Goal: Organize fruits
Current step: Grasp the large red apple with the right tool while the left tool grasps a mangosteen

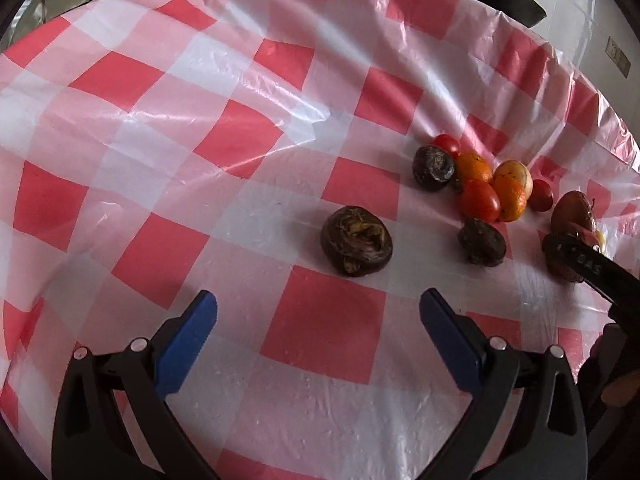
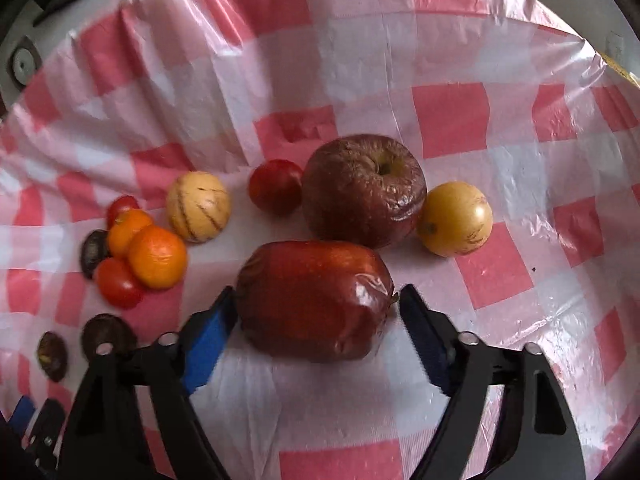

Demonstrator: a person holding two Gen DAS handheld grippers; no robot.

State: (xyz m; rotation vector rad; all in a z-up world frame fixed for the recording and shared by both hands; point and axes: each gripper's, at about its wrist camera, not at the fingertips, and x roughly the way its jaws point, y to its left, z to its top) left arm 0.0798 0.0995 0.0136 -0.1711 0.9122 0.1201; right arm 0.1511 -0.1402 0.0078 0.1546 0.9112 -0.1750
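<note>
A wrinkled, glossy dark-red apple [image 2: 314,300] lies on its side on the red-and-white checked plastic cloth [image 2: 452,120] over the bench, between the blue pads of the right hand-held gripper [image 2: 316,314], left pad touching, right pad just clear, while the left hand-held gripper [image 1: 318,316] gapes empty before a dark shrivelled round fruit [image 1: 356,240].

The left gripper [image 1: 318,304] hangs wide open, angled downward and empty; the right gripper [image 2: 318,306], also tilted down, stands parted.
</note>
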